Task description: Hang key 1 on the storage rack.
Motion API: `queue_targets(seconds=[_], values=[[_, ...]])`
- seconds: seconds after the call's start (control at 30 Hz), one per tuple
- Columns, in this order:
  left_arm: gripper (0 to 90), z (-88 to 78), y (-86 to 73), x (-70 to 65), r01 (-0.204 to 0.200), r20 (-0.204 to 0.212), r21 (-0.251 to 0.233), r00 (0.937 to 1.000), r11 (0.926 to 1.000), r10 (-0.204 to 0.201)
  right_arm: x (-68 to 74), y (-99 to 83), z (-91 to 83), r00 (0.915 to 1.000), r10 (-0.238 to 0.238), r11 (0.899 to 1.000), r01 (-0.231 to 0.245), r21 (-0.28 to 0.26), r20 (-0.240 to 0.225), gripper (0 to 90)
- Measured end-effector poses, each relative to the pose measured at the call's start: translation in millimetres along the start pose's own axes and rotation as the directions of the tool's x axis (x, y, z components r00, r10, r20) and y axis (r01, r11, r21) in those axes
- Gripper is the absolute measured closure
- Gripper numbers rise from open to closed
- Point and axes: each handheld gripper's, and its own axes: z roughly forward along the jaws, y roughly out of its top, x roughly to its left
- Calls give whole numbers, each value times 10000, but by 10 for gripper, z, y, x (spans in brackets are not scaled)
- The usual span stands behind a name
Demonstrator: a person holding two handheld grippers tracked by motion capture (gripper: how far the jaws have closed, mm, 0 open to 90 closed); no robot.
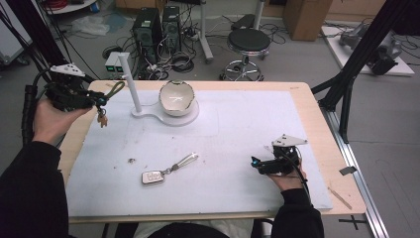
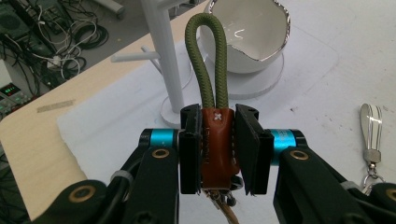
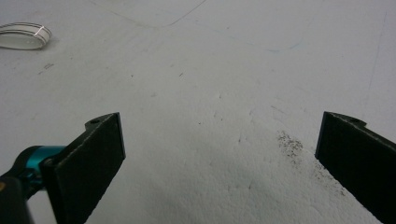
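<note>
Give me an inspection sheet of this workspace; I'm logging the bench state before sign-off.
Surface: white foam sheet on a light wooden table, speckled with dark crumbs.
Job's things: green cord loop keychain with brown leather tab, lifted off the sheet; white peg stand; cracked white eggshell-shaped bowl on the stand's base.
Clutter: silver car key fob with strap lying on the sheet.
Grippers: left tongs shut on the leather tab; right tongs open, nothing between them, low over the sheet.
Cables: black cable trailing from the left tongs.
Surroundings: black stool, computer towers, tangled floor wiring.
</note>
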Motion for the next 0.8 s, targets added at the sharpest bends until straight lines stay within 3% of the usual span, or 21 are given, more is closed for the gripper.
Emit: queue_targets(seconds=[0.43, 0.8], values=[[718, -90, 182, 23, -99, -190, -278, 9998, 9996, 94, -2, 0, 6, 10000, -79, 10000, 79, -13, 17, 5], [718, 40, 278, 60, 89, -300, -248, 9995, 9997, -97, -6, -6, -2, 10000, -52, 10000, 52, 26, 16, 5]])
